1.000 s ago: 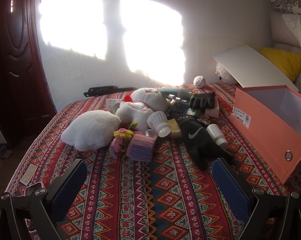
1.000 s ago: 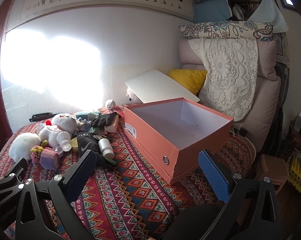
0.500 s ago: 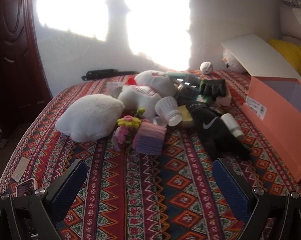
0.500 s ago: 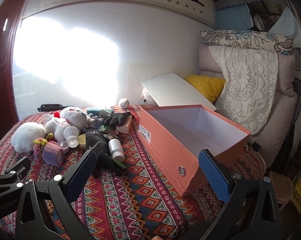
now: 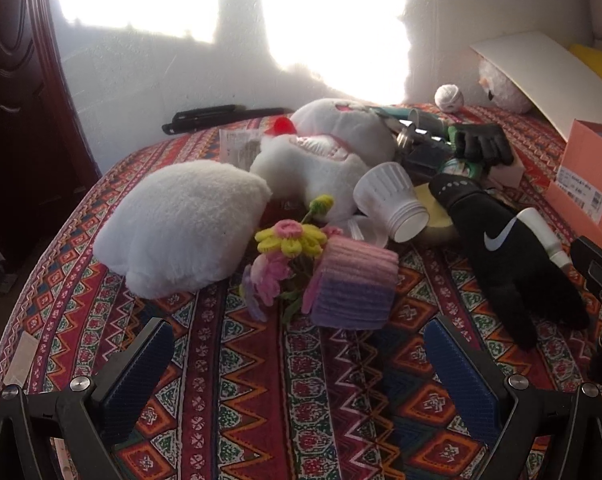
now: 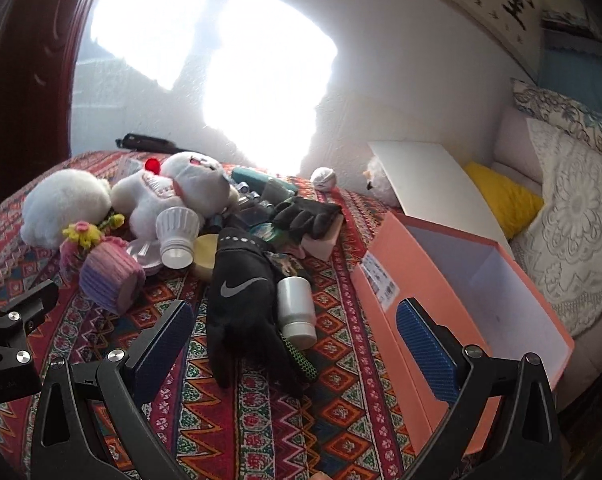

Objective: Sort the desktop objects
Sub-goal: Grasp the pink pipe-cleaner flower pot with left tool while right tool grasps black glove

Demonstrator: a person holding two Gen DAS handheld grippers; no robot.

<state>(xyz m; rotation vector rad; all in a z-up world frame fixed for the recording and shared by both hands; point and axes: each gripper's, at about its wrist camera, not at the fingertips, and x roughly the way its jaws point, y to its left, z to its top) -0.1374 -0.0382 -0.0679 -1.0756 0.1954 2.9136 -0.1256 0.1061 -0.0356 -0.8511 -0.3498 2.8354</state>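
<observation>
Lots of things are lying in a messy heap on the tabletop (image 5: 229, 420), which is wearing a bright striped cloth. An orange box (image 6: 453, 304) is sitting open at the right side, and its white inside is looking bare as far as the right camera can see. The left claw (image 5: 301, 364) is hanging low with its two blue pads spread wide and nothing between them. Right ahead of it, close by, a pink and purple knitted roll (image 5: 353, 284) is lying on its side next to some fuzzy flowers (image 5: 289, 240). A white pillow (image 5: 181, 224) is sitting a little more to the left. The right claw (image 6: 293, 344) is spread wide too and is holding nothing. A black glove (image 6: 241, 300) is lying straight in front of it, with its fingers pointing toward the claw and its cuff pointing away. A small white bottle (image 6: 297, 304) is lying just beside the glove, on the box side. So the right claw is nearer to the glove, the bottle and the box, and the left claw is nearer to the knitted roll and the flowers. A white paper cup (image 5: 393, 200) is tipped over farther back in the heap.
</observation>
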